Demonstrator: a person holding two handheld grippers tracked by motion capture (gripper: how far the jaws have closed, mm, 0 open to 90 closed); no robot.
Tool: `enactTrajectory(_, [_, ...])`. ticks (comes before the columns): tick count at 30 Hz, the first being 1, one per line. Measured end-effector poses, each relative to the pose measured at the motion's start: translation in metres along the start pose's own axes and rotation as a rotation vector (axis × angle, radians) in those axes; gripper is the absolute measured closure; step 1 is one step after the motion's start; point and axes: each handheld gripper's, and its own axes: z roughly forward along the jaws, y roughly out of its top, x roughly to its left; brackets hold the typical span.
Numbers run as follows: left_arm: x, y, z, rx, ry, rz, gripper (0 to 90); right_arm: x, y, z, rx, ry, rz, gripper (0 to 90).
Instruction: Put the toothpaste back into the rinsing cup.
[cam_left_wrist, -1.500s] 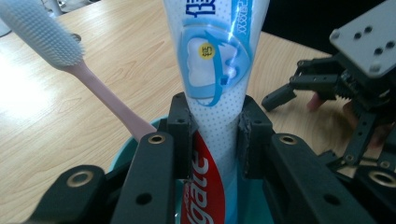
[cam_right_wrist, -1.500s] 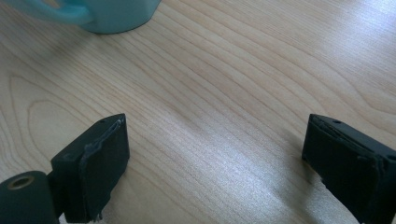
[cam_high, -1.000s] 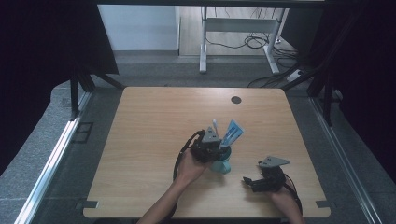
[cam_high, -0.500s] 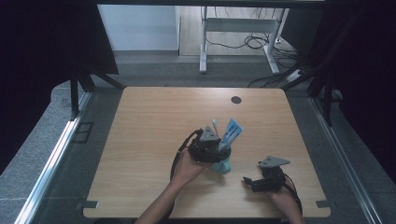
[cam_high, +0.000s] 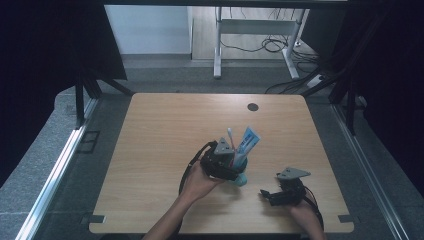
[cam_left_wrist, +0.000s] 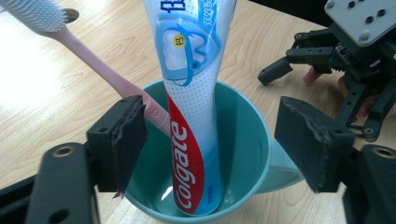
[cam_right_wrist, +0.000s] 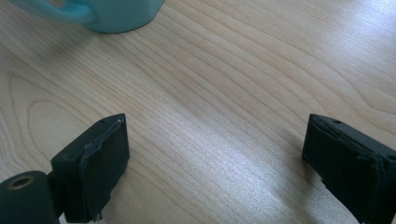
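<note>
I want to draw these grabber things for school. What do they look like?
Each is black. The left gripper has two chunky block-shaped jaws with rough, worn pads and round screw holes on its arms. The right gripper is a frame of thin black bars with a grey three-cornered plate on top, dotted with small holes. Black cables loop from both. The person's forearms are bare, no sleeves.

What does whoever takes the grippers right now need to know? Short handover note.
Left gripper: open, jaws on either side of the teal mug, gripping nothing.
Right gripper: open, low over bare table, holding nothing.
The mug stands near the table's front middle; toothpaste tube and pink toothbrush stand inside it, leaning.
Done: both items are in the mug.
Left: probably just to draw the left gripper clear without tipping the mug.
</note>
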Motion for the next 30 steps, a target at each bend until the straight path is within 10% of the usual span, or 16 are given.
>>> enactTrajectory(30, [0.009, -0.021, -0.034, -0.006, 0.056, -0.027, 0.9, 0.0, 0.0, 0.0, -0.004, -0.001, -0.001, 7.3])
